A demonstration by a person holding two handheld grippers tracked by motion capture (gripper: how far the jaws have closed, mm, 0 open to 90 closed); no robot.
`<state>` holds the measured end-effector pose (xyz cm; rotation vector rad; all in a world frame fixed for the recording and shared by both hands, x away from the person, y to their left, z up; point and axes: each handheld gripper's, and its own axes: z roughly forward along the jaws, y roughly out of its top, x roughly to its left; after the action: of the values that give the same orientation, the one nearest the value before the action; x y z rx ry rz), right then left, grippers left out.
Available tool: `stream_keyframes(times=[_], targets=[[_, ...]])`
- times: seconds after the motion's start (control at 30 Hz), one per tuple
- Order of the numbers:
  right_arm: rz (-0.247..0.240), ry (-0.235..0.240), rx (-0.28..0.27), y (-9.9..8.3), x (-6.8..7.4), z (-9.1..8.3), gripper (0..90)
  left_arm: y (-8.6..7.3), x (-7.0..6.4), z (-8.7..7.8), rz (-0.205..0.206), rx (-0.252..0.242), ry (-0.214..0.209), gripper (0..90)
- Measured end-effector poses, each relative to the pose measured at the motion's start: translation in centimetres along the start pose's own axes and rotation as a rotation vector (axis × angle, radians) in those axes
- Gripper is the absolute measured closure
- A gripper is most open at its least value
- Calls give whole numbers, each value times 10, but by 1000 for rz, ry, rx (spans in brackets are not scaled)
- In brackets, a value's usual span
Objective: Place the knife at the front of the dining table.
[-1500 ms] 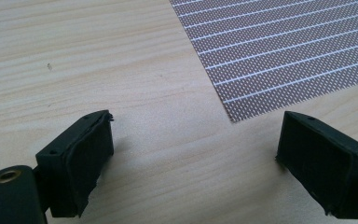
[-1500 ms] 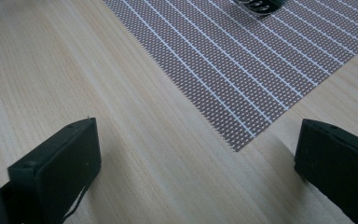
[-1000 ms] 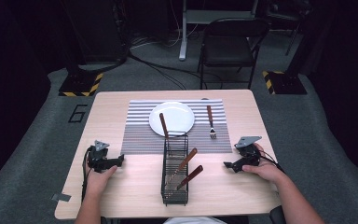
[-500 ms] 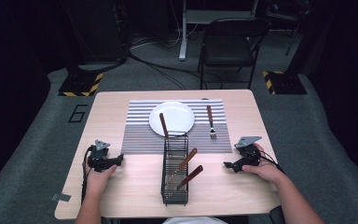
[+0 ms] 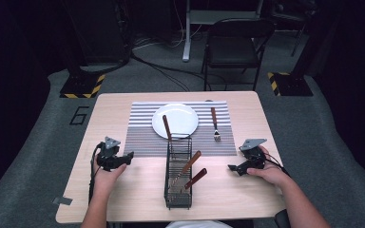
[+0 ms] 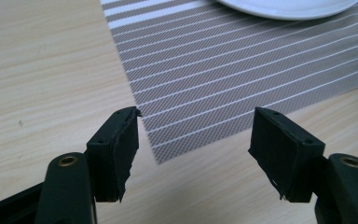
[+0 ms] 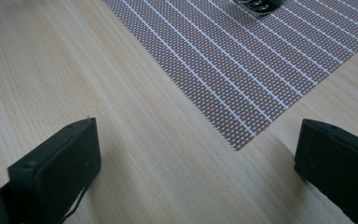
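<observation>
A black wire cutlery basket (image 5: 178, 175) stands at the table's front middle with three wooden-handled utensils (image 5: 188, 164) in it. Behind it lies a striped placemat (image 5: 142, 134) carrying a white plate (image 5: 175, 119) and a wooden-handled fork (image 5: 215, 125). My left gripper (image 5: 126, 157) rests on the table left of the basket, open and empty; in its own view the left gripper (image 6: 193, 149) faces the placemat's (image 6: 242, 70) near corner and the plate's (image 6: 284, 7) rim. My right gripper (image 5: 234, 167) sits right of the basket, open and empty. The right gripper (image 7: 196, 168) looks at the placemat's (image 7: 242, 60) corner and the fork's tines (image 7: 256, 5).
The wooden table (image 5: 123, 199) has bare wood along its front and both sides. Beyond its far edge stand a black chair (image 5: 235, 45) and floor cables (image 5: 161, 66). A tape scrap (image 5: 62, 200) lies at the front left corner.
</observation>
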<state>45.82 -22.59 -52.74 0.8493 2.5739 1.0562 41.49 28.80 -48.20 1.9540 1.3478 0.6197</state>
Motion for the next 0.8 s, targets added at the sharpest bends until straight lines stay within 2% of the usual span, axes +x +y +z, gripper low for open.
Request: stream_keyframes(times=[0.03, 0.23, 0.4, 0.5, 0.6, 0.7, 0.8], targets=[[0, 0, 0, 0, 0, 0, 0, 4, -4, -1, 14, 9, -11, 323], [0, 0, 0, 0, 0, 0, 0, 16, -13, -6, 18, -12, -35, 337], [0, 0, 0, 0, 0, 0, 0, 29, -20, -14, 35, -34, -36, 341], [0, 0, 0, 0, 0, 0, 0, 36, -26, -17, 52, -52, -58, 348], [0, 0, 0, 0, 0, 0, 0, 43, -32, -19, 57, -57, -95, 398], [0, 0, 0, 0, 0, 0, 0, 50, -39, -22, 76, -55, -118, 404], [0, 0, 0, 0, 0, 0, 0, 56, -43, -24, 71, -71, -143, 412]])
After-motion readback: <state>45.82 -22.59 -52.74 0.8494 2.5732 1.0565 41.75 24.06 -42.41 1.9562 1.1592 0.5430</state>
